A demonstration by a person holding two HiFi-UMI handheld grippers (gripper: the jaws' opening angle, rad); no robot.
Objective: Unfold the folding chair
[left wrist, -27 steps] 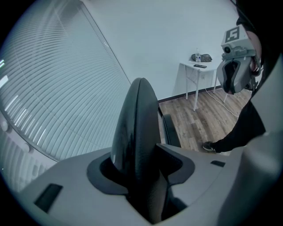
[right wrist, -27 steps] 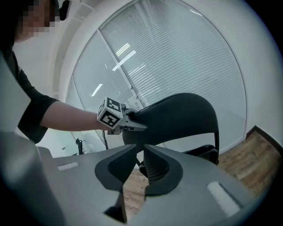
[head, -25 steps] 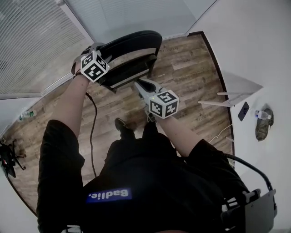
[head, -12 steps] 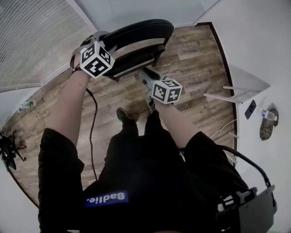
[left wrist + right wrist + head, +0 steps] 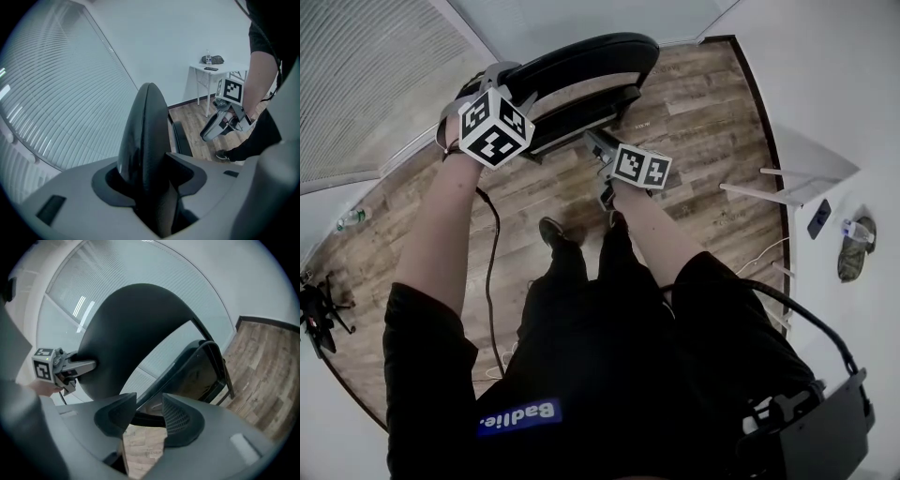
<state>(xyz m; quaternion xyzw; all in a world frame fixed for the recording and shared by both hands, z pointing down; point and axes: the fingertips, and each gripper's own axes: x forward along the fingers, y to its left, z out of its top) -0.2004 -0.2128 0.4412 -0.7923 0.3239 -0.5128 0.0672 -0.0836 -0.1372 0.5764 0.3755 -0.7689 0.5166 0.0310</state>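
The folding chair (image 5: 581,70) stands on the wooden floor (image 5: 694,122) at the far side of the scene, just in front of the person and beside a wall of window blinds (image 5: 366,84). Its black curved backrest (image 5: 145,140) is uppermost, and its seat (image 5: 201,371) sits steeply tilted close under it. The left tongs (image 5: 502,73) pinch the left edge of the backrest; in the left gripper view the rim runs straight between the 2 jaws, which press on it from both sides. The right tongs (image 5: 595,145) point at the chair from the near right, lower than the left ones. Their jaws have just been opening and now stand apart, with only bare floor showing between them and the edge of the seat just beyond their tips. A dark cable (image 5: 490,272) trails over the floor past the person's shoe (image 5: 551,232). A small white worktop (image 5: 797,192) stands against the right wall, well apart from the chair.
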